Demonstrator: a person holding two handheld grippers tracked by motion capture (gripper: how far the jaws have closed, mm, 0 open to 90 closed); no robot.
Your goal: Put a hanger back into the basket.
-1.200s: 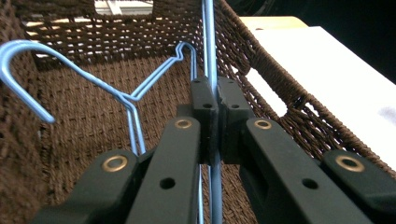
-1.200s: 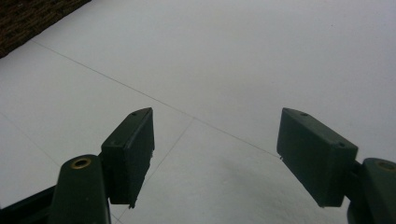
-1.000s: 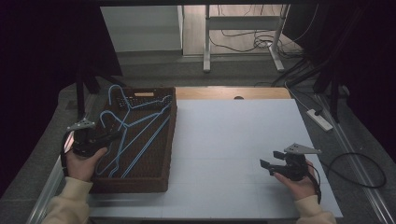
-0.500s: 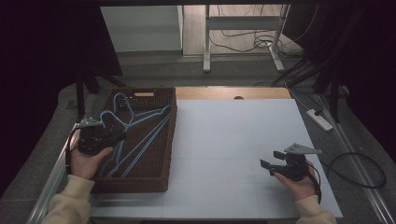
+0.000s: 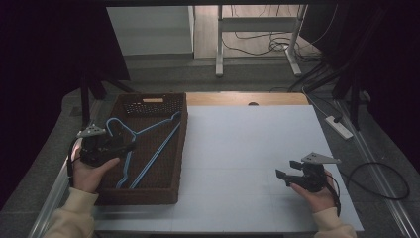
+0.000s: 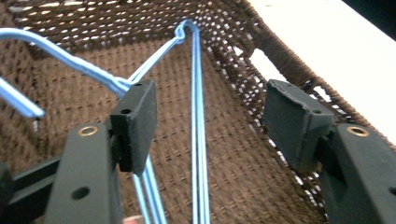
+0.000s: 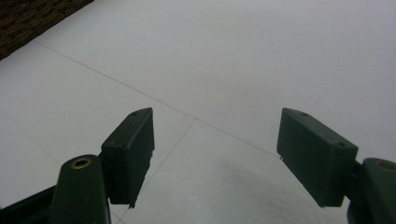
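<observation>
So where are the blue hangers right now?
In the high view, the blue hangers lie in the brown basket at the table's left side, just beside the left gripper, whose fingers have just been opening around them.

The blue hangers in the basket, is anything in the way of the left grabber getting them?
Nothing visible. The left gripper has just been opening, with the blue hangers bare between its pads inside the basket.
</observation>
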